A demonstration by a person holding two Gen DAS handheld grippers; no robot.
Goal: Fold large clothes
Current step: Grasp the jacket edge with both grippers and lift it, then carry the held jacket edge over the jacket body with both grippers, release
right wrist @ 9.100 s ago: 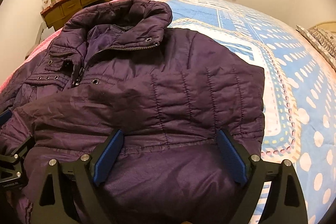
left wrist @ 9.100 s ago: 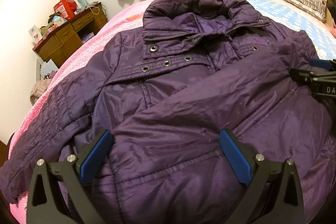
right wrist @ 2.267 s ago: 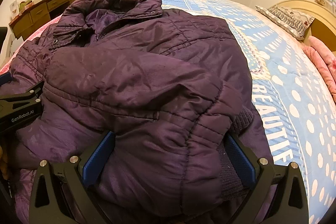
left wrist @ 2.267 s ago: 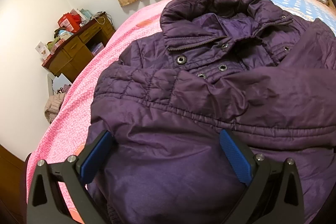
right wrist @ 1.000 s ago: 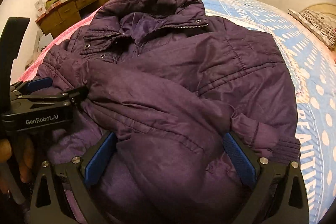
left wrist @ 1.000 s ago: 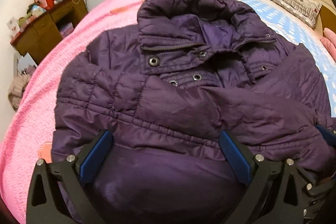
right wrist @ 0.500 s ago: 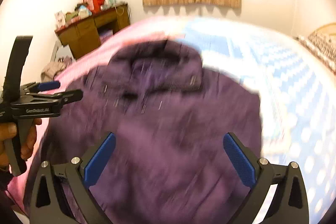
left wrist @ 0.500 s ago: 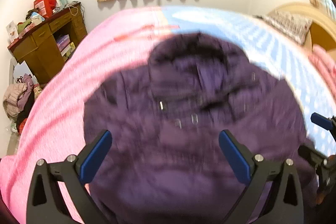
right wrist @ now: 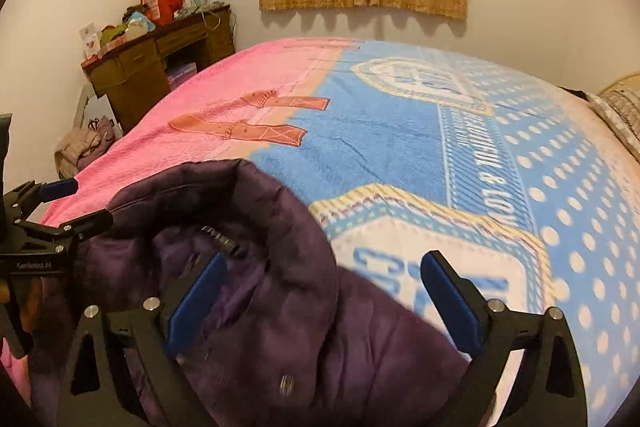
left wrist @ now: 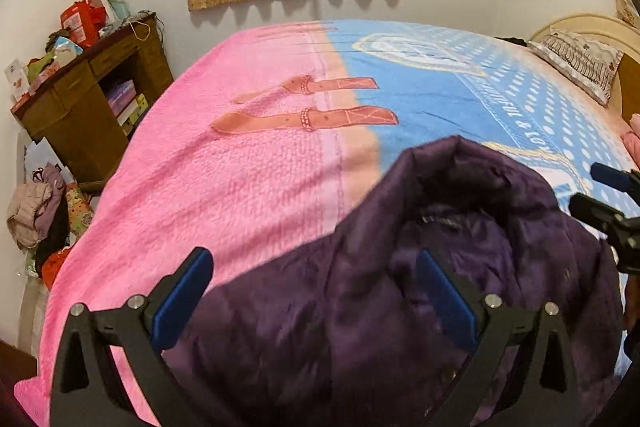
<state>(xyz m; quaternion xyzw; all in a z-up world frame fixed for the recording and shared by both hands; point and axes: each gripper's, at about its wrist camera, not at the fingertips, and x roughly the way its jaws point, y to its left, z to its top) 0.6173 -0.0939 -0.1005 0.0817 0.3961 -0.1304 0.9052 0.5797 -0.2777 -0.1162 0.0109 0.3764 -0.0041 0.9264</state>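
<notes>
A dark purple padded jacket (left wrist: 400, 287) lies on the bed at the near edge, collar (left wrist: 460, 163) pointing away from me. It also shows in the right wrist view (right wrist: 280, 307), collar up at left centre. My left gripper (left wrist: 316, 299) is open and hovers above the jacket's left part. My right gripper (right wrist: 320, 295) is open above the jacket's right edge. Each gripper shows at the side of the other's view: the right one (left wrist: 612, 215), the left one (right wrist: 52, 219). Neither holds cloth.
The bed has a pink and blue blanket (left wrist: 260, 167) with brown strap prints. A cluttered wooden desk (left wrist: 88, 95) stands at the left wall, with a pile of clothes (left wrist: 36, 207) on the floor beside it. A pillow (left wrist: 576, 55) and headboard are at the far right.
Both grippers have pulled back and risen from the jacket over the last second. The jacket now sits low in both views and much more of the blanket shows beyond it.
</notes>
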